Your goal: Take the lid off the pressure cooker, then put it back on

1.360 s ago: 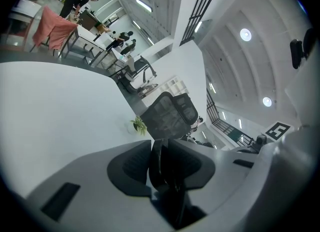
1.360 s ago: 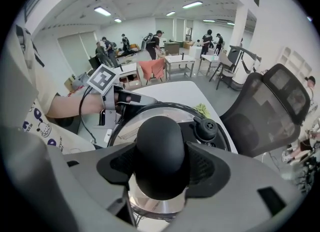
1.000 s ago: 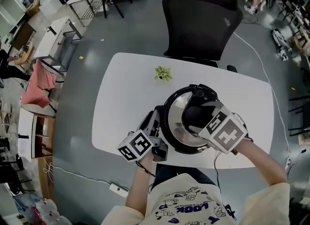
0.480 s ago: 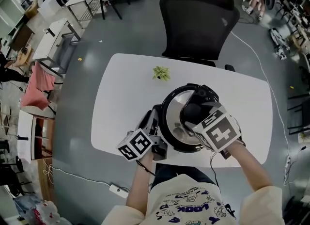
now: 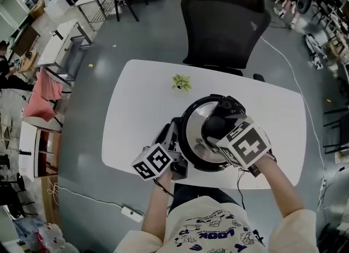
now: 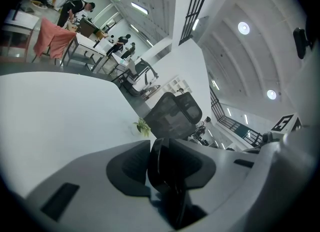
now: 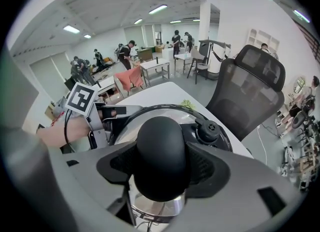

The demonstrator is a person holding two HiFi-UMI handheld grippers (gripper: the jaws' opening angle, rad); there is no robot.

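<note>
Head view. One white desk [image 5: 142, 99] with rounded corners. On it, one round pressure cooker [image 5: 185, 140], near the edge closest to the person. Its one lid [image 5: 199, 116] is polished steel with a black rim and sits on the pot. One small green leafy sprig [image 5: 181, 82] lies apart from the cooker, toward the far edge. One black mesh-back chair [image 5: 223, 17] stands behind the desk. Two tools: the left tool [image 5: 170, 137] is at the cooker's left flank, and the right tool [image 5: 215, 130] is over the lid's centre.

Left gripper view. The left tool [image 6: 162, 176] is narrow. Its two grey jaws are closed on one thin black side handle [image 6: 160, 158], seen edge-on. The desk [image 6: 60, 116] surface is smooth and matt.

Right gripper view. The right tool [image 7: 160, 168] stands wide, with both ribbed black pads pressed on one glossy, dome-shaped black knob [image 7: 160, 148]. The lid [image 7: 187, 117] below is mirror-bright. One black valve [image 7: 209, 130] with a ring of small holes sits beside the knob. The left tool [image 7: 114, 111] reaches the cooker's rim from the left.
</note>
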